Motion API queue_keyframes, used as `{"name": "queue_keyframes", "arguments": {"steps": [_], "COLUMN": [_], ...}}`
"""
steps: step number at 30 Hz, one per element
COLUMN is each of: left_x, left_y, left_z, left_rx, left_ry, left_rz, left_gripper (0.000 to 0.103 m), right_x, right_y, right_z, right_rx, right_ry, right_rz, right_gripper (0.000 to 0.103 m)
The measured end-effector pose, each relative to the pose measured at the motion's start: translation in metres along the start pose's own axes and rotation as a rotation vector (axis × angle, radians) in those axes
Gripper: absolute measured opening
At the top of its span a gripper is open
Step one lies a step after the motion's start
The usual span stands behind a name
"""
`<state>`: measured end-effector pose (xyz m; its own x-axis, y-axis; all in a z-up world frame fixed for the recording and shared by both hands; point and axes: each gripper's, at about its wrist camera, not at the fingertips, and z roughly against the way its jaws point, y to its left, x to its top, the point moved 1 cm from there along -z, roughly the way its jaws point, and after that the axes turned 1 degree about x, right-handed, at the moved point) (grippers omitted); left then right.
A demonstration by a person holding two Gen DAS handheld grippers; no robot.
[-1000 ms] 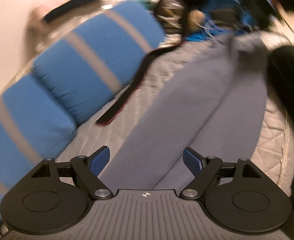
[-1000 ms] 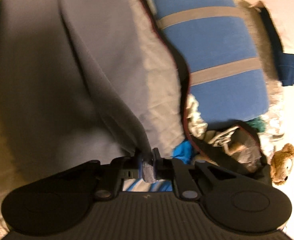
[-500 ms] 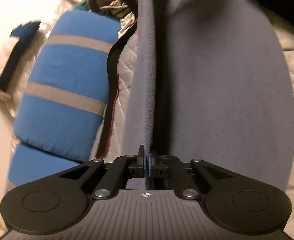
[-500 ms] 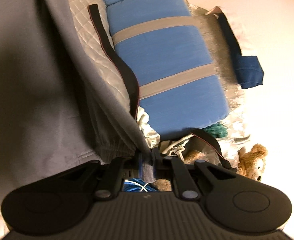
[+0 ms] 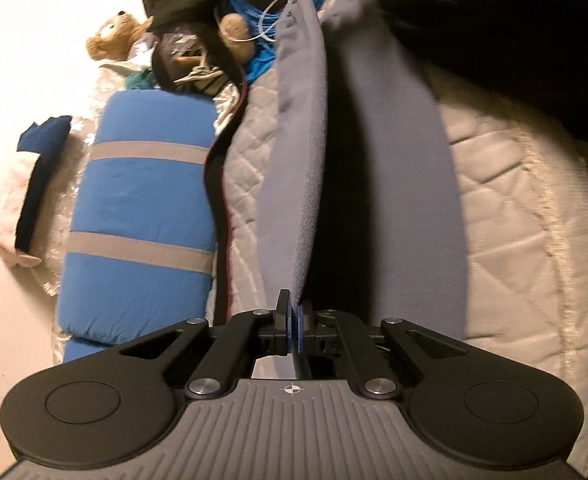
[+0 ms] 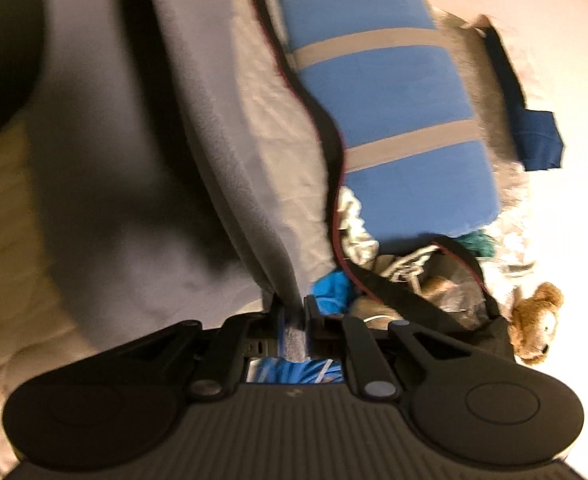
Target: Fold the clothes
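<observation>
**Inspector:** Grey garment (image 5: 294, 184) noted stretched lengthwise over the quilted bed cover (image 5: 509, 208), one fleece edge raised off the bed. Holding points?

**Assistant:** Left tool (image 5: 292, 326) closed tight, pads pinching the raised edge of the fabric. Right tool (image 6: 292, 322) clamped on a thicker bunch at the opposite end, fabric visible between the pads.

**Inspector:** Lie of the cloth between the two?

**Assistant:** Lifted edge running taut and straight away from the left tool; remainder spread flat on the cover, in deep shadow beneath the fold. Right wrist view blurred, detail of the hem not readable.

**Inspector:** Surroundings?

**Assistant:** Blue pillow (image 5: 142, 216) with grey stripes lying alongside the garment, near the wall. Black strap (image 5: 216, 200) with a dark red edge between pillow and cover. Brown teddy bear (image 6: 535, 322) among a pile of clutter at the pillow's end, blue cable (image 5: 254, 4) coiled close by. Dark blue cloth (image 6: 537, 140) beyond the pillow. Large dark shape (image 5: 505, 16) at upper right of the left wrist view, not identifiable.
</observation>
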<state>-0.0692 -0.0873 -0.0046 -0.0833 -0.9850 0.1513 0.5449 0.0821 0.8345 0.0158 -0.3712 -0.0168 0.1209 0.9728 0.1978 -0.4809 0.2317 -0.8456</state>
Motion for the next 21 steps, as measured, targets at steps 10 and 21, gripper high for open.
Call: {"name": "queue_keyframes", "arguments": {"steps": [10,21], "left_x": [0.005,0.007], "left_y": [-0.02,-0.038], "left_z": [0.005,0.002], "left_rx": [-0.052,-0.114], "left_ry": [0.026,0.069], "left_rz": [-0.052,-0.061], "left_gripper": [0.002,0.002], "right_x": [-0.012,-0.013], "right_y": [0.037,0.053], "right_z": [0.016,0.018], "right_rx": [0.108,0.205], "right_ry": [0.03,0.064], "right_rz": [0.085,0.123], "right_gripper": [0.008,0.008]}}
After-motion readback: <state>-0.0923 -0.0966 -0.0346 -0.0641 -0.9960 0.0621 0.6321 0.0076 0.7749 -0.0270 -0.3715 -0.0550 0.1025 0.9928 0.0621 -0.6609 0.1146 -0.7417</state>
